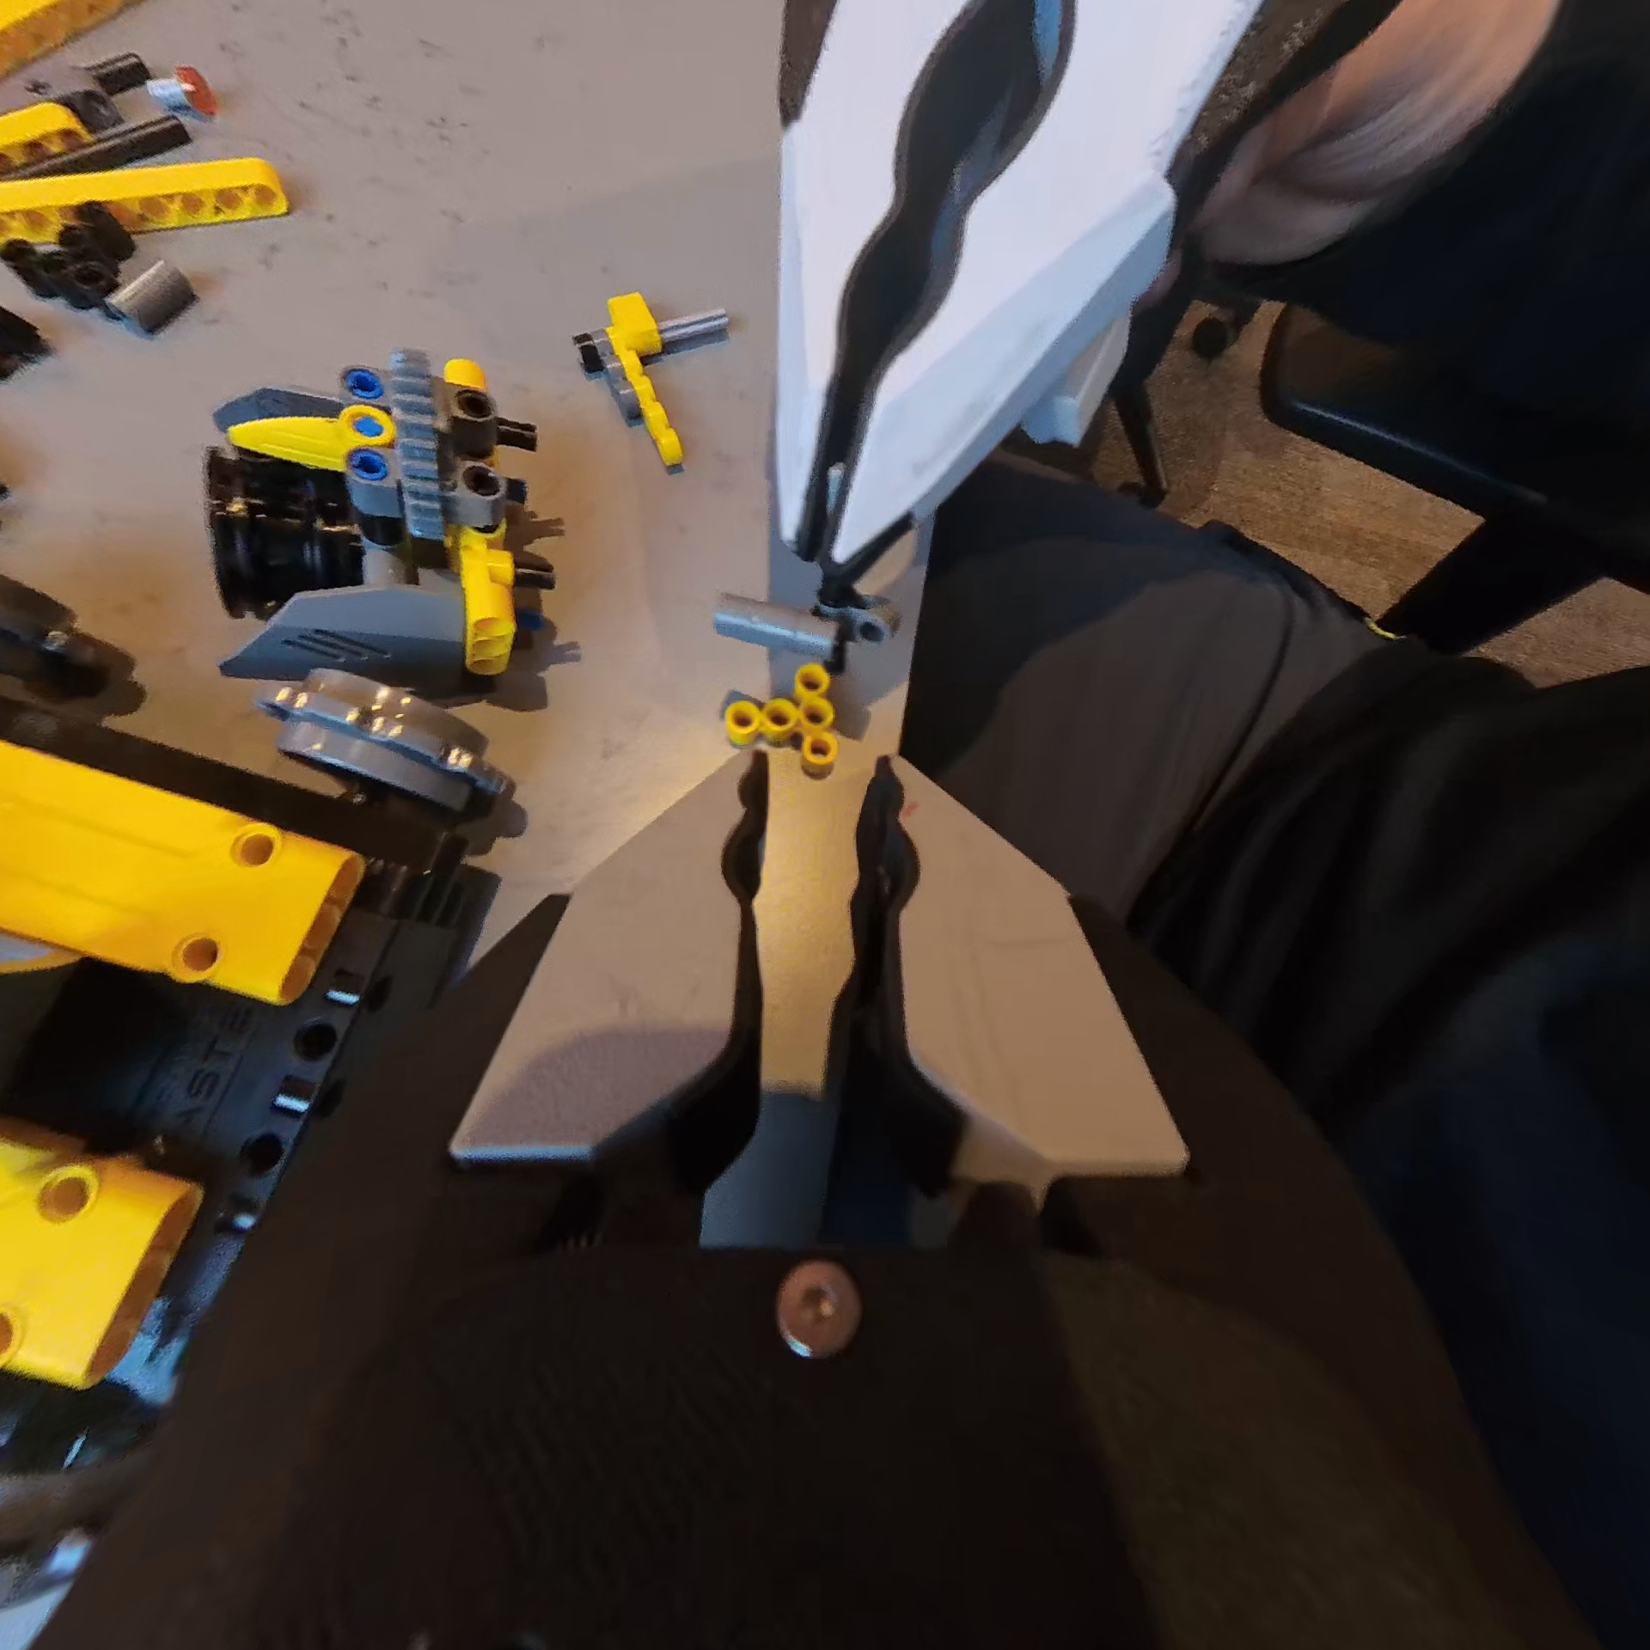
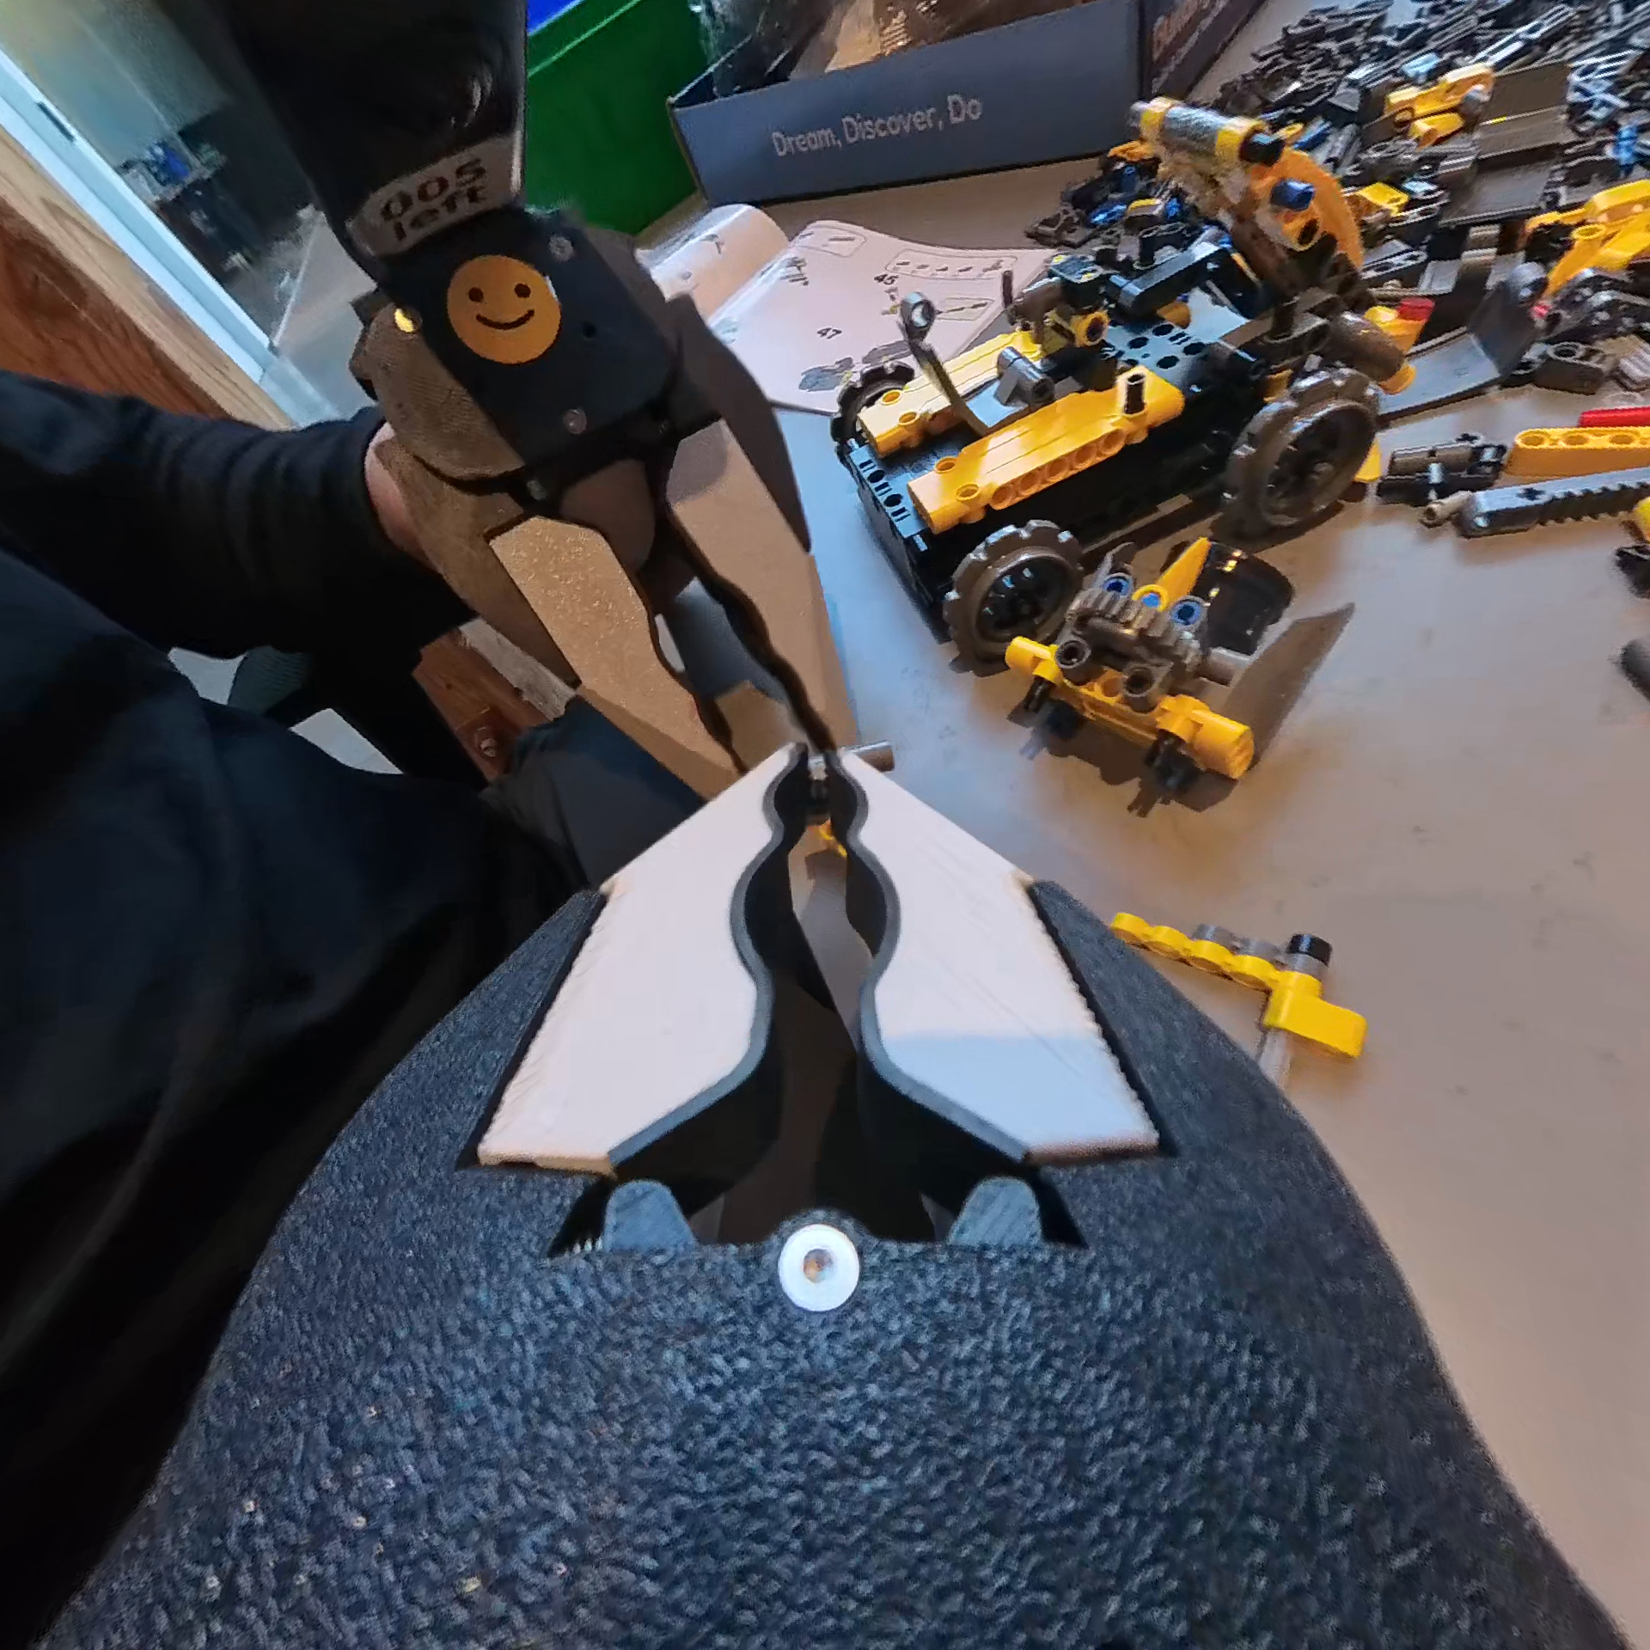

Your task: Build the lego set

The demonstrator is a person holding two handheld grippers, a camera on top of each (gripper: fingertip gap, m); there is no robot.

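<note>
While the right claw (image 1: 826,558) is clenched on a small grey pin piece (image 1: 804,623) at the table edge (image 1: 759,500), the left claw (image 1: 820,768) stands released just beside a yellow cross-shaped piece (image 1: 790,717), with nothing between its fingers. In the right wrist view the pin is almost hidden by the fingertips, and the yellow piece shows only as a sliver. Further out lie a grey-yellow gear block (image 1: 393,509) and a yellow vehicle (image 2: 1116,455), cut off in the left wrist view.

Black textured gripper bodies (image 2: 817,1393), pale fingers (image 2: 982,1000), black sleeves (image 2: 179,500).
</note>
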